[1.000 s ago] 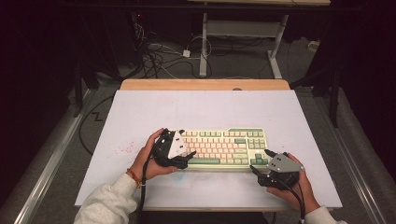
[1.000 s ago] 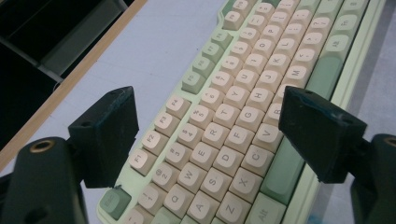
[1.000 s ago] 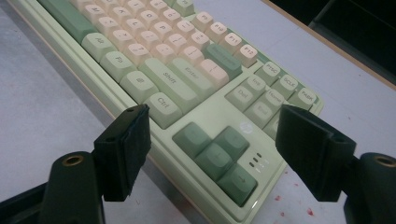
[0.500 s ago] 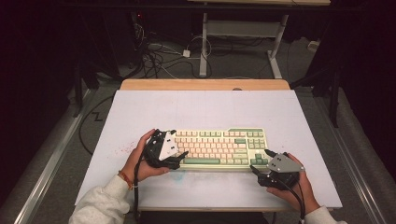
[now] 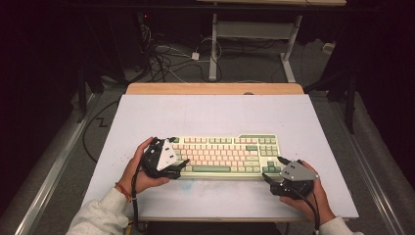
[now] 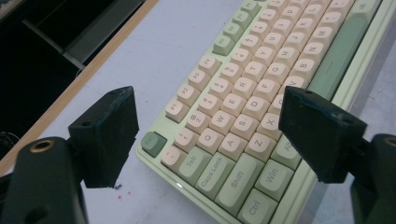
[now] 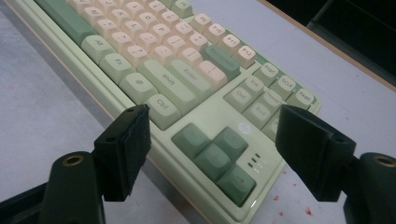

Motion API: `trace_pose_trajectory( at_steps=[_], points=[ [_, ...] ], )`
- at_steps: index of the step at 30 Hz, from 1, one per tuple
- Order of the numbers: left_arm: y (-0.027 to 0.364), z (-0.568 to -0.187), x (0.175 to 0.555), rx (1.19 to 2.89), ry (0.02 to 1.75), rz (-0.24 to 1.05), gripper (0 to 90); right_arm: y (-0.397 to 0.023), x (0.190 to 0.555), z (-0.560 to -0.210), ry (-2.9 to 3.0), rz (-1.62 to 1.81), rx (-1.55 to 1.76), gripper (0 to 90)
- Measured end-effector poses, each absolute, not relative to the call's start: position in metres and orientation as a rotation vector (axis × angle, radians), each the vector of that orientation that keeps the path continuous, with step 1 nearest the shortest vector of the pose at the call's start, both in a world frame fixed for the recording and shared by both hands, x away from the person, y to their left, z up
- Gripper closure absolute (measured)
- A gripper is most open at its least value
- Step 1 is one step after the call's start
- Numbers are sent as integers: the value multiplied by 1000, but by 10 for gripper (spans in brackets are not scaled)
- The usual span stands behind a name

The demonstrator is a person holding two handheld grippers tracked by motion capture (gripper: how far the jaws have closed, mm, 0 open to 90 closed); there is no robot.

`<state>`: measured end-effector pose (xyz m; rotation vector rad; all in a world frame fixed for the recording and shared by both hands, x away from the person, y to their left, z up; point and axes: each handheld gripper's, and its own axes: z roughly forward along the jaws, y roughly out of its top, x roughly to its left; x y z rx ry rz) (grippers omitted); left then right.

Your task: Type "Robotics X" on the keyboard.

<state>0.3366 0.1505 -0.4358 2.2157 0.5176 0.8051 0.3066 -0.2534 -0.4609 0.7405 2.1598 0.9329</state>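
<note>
A cream and green keyboard (image 5: 225, 154) lies on the white table top (image 5: 215, 115), near its front edge. My left gripper (image 5: 178, 155) is at the keyboard's left end, held by a hand in a white sleeve. In the left gripper view its jaws (image 6: 210, 126) stand wide open over the left corner keys of the keyboard (image 6: 243, 107), touching nothing. My right gripper (image 5: 273, 167) is at the keyboard's right front corner. It (image 7: 212, 144) is open too, with the arrow keys of the keyboard (image 7: 159, 56) between the jaws and no contact.
A wooden strip (image 5: 215, 88) borders the table's far edge. Behind it on the floor are tangled cables (image 5: 166, 54) and a white desk frame (image 5: 254, 34). Small red specks (image 7: 289, 205) mark the table by the keyboard's right corner.
My left gripper has slid left along the keyboard toward its left end. The right gripper and the keyboard have stayed in place.
</note>
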Motion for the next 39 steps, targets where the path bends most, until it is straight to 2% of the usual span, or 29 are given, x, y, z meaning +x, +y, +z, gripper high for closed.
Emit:
trace_pose_trajectory(
  at_steps=[39],
  points=[
    [185, -447, 319, 2228, 607, 812, 197, -254, 310, -460, 2158, 928, 752, 273]
  ],
)
